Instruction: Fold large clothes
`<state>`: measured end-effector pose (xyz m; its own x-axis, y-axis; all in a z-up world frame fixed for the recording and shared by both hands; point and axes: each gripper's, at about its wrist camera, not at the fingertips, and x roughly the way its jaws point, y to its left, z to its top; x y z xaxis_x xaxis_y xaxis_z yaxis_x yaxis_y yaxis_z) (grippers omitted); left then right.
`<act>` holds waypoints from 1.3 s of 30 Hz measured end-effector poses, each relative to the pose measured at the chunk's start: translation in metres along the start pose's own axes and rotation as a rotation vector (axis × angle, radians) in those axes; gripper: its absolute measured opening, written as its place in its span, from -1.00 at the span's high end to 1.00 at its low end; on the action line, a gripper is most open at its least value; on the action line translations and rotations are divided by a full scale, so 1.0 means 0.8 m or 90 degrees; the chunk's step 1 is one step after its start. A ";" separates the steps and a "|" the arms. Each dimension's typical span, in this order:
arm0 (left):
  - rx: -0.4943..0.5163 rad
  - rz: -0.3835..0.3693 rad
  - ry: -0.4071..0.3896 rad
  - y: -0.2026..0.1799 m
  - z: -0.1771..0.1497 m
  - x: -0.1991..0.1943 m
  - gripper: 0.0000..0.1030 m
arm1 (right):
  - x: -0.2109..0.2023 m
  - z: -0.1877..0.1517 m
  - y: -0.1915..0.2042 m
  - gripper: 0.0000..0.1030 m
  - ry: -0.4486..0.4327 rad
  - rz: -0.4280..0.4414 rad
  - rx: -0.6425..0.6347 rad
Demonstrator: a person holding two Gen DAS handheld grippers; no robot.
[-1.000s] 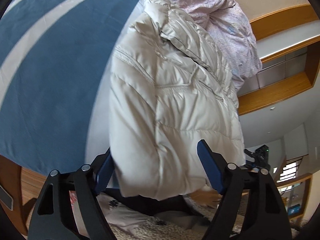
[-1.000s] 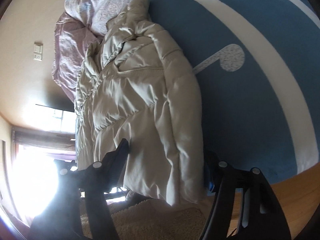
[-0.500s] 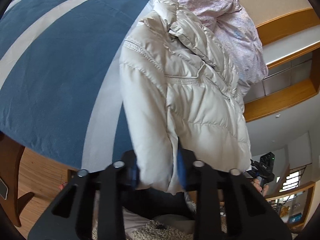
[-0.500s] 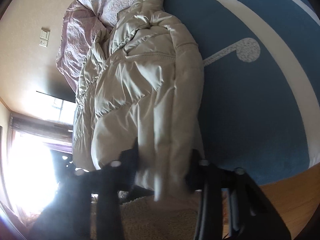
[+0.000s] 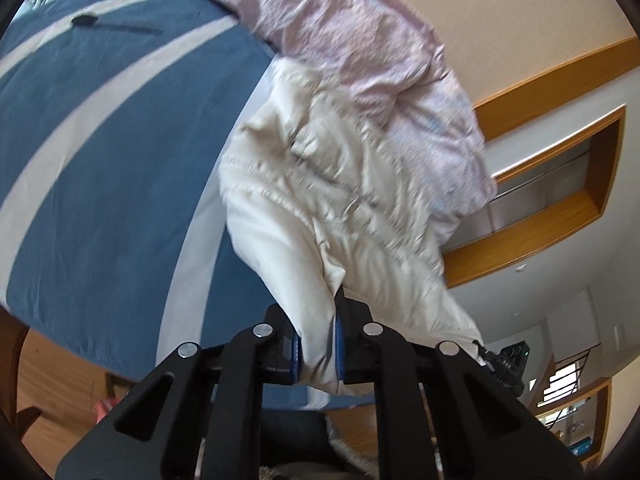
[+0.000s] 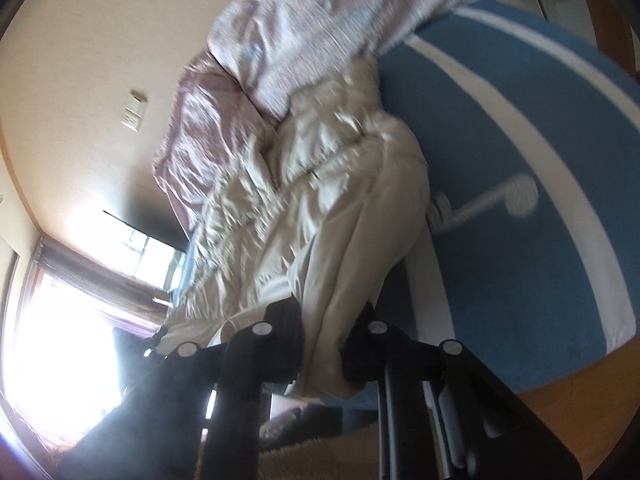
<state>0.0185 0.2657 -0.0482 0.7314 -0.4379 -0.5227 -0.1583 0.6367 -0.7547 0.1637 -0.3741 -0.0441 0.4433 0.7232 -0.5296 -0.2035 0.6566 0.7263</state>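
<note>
In the left wrist view, the left tool (image 5: 316, 344) is clamped narrow on the near hem of a cream puffer jacket (image 5: 332, 200), blue pads pressing the fabric from both sides. The jacket stretches away across a blue bed cover (image 5: 100, 184) with pale stripes, its far end touching a rumpled pink quilt (image 5: 360, 40).

In the right wrist view, the right tool (image 6: 324, 344) pinches the jacket's (image 6: 320, 208) other near corner, bunched between its dark fingers. The jacket lies along the bed cover's (image 6: 520, 260) edge, beside the quilt (image 6: 280, 52).
</note>
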 end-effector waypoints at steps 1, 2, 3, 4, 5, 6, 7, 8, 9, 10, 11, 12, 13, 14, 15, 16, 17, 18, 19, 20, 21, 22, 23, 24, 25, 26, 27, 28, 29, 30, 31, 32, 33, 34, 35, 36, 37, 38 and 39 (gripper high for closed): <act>0.003 -0.004 -0.008 -0.005 0.004 -0.001 0.78 | -0.002 0.004 0.006 0.71 -0.014 0.002 -0.005; 0.009 -0.011 -0.018 -0.011 0.009 -0.003 0.78 | -0.003 0.007 0.010 0.72 -0.023 0.002 -0.009; 0.015 -0.014 -0.025 -0.015 0.012 -0.005 0.78 | -0.004 0.010 0.013 0.72 -0.032 0.002 -0.012; 0.021 -0.018 -0.031 -0.020 0.016 -0.007 0.78 | -0.004 0.011 0.016 0.72 -0.040 0.001 -0.012; 0.023 -0.020 -0.033 -0.023 0.019 -0.007 0.78 | -0.004 0.012 0.016 0.72 -0.047 0.002 -0.012; 0.024 -0.021 -0.035 -0.024 0.021 -0.007 0.78 | -0.001 0.013 0.018 0.72 -0.052 0.001 -0.011; 0.026 -0.024 -0.037 -0.026 0.023 -0.008 0.79 | -0.001 0.014 0.021 0.72 -0.060 0.000 -0.013; 0.030 -0.026 -0.042 -0.029 0.025 -0.010 0.79 | -0.003 0.013 0.023 0.72 -0.065 0.000 -0.017; 0.033 -0.027 -0.046 -0.031 0.024 -0.011 0.79 | -0.003 0.013 0.027 0.72 -0.070 0.001 -0.021; 0.036 -0.031 -0.050 -0.032 0.024 -0.013 0.79 | -0.005 0.012 0.030 0.72 -0.075 0.002 -0.026; 0.042 -0.034 -0.056 -0.035 0.022 -0.017 0.79 | -0.008 0.010 0.032 0.72 -0.078 0.004 -0.031; 0.047 -0.035 -0.061 -0.037 0.021 -0.020 0.79 | -0.012 0.008 0.032 0.72 -0.080 0.006 -0.034; 0.050 -0.035 -0.063 -0.038 0.020 -0.022 0.79 | -0.015 0.006 0.033 0.72 -0.081 0.009 -0.036; 0.052 -0.036 -0.066 -0.039 0.020 -0.024 0.79 | -0.018 0.006 0.033 0.72 -0.082 0.011 -0.038; 0.051 -0.037 -0.067 -0.039 0.021 -0.024 0.79 | -0.018 0.007 0.034 0.72 -0.084 0.013 -0.040; 0.049 -0.038 -0.068 -0.039 0.022 -0.024 0.79 | -0.016 0.010 0.033 0.72 -0.087 0.018 -0.038; 0.044 -0.043 -0.069 -0.038 0.025 -0.023 0.79 | -0.017 0.010 0.033 0.72 -0.089 0.022 -0.038; 0.040 -0.047 -0.071 -0.038 0.028 -0.022 0.79 | -0.017 0.012 0.034 0.72 -0.095 0.029 -0.037; 0.038 -0.052 -0.072 -0.038 0.032 -0.021 0.79 | -0.017 0.016 0.035 0.72 -0.101 0.034 -0.037; 0.036 -0.059 -0.077 -0.040 0.038 -0.021 0.79 | -0.017 0.019 0.036 0.72 -0.105 0.039 -0.037; 0.035 -0.065 -0.082 -0.042 0.044 -0.020 0.79 | -0.016 0.024 0.039 0.72 -0.112 0.043 -0.039; 0.034 -0.072 -0.088 -0.046 0.053 -0.019 0.79 | -0.016 0.031 0.043 0.72 -0.121 0.047 -0.042; 0.033 -0.077 -0.093 -0.050 0.059 -0.018 0.79 | -0.016 0.038 0.048 0.72 -0.129 0.051 -0.045; 0.032 -0.083 -0.100 -0.055 0.070 -0.015 0.79 | -0.014 0.047 0.053 0.72 -0.139 0.054 -0.049; 0.033 -0.086 -0.107 -0.061 0.081 -0.012 0.79 | -0.012 0.057 0.061 0.72 -0.150 0.055 -0.056; 0.036 -0.086 -0.113 -0.067 0.090 -0.009 0.79 | -0.010 0.066 0.066 0.72 -0.158 0.055 -0.061; 0.042 -0.083 -0.121 -0.075 0.102 -0.004 0.79 | -0.005 0.078 0.075 0.72 -0.169 0.052 -0.070; 0.045 -0.080 -0.131 -0.082 0.115 0.001 0.79 | 0.000 0.091 0.084 0.72 -0.181 0.046 -0.079; 0.045 -0.079 -0.137 -0.086 0.125 0.006 0.79 | 0.004 0.101 0.090 0.72 -0.190 0.041 -0.084; 0.043 -0.079 -0.142 -0.091 0.137 0.012 0.79 | 0.009 0.111 0.096 0.72 -0.198 0.034 -0.088; 0.043 -0.077 -0.145 -0.093 0.146 0.017 0.79 | 0.018 0.127 0.105 0.72 -0.209 0.024 -0.094; 0.043 -0.071 -0.149 -0.099 0.162 0.027 0.79 | 0.026 0.140 0.111 0.72 -0.218 0.017 -0.097; 0.043 -0.066 -0.152 -0.102 0.172 0.034 0.79 | 0.033 0.150 0.114 0.72 -0.224 0.010 -0.098; 0.042 -0.057 -0.155 -0.107 0.187 0.045 0.79 | 0.046 0.168 0.120 0.72 -0.233 -0.002 -0.096; 0.043 -0.049 -0.157 -0.111 0.199 0.056 0.79 | 0.055 0.180 0.123 0.72 -0.238 -0.008 -0.092; 0.044 -0.043 -0.159 -0.113 0.207 0.063 0.79 | 0.070 0.196 0.125 0.72 -0.242 -0.017 -0.086; 0.043 -0.035 -0.162 -0.116 0.217 0.073 0.79 | 0.087 0.212 0.126 0.71 -0.246 -0.032 -0.083; 0.042 -0.024 -0.164 -0.117 0.231 0.088 0.78 | 0.103 0.226 0.127 0.70 -0.248 -0.048 -0.079; 0.038 -0.014 -0.164 -0.116 0.242 0.102 0.78 | 0.116 0.236 0.125 0.70 -0.249 -0.060 -0.075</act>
<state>0.2212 0.2935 0.0557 0.8806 -0.2804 -0.3821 -0.1063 0.6687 -0.7359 0.3492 -0.2813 0.0619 0.7581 0.5374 -0.3694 -0.2337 0.7527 0.6155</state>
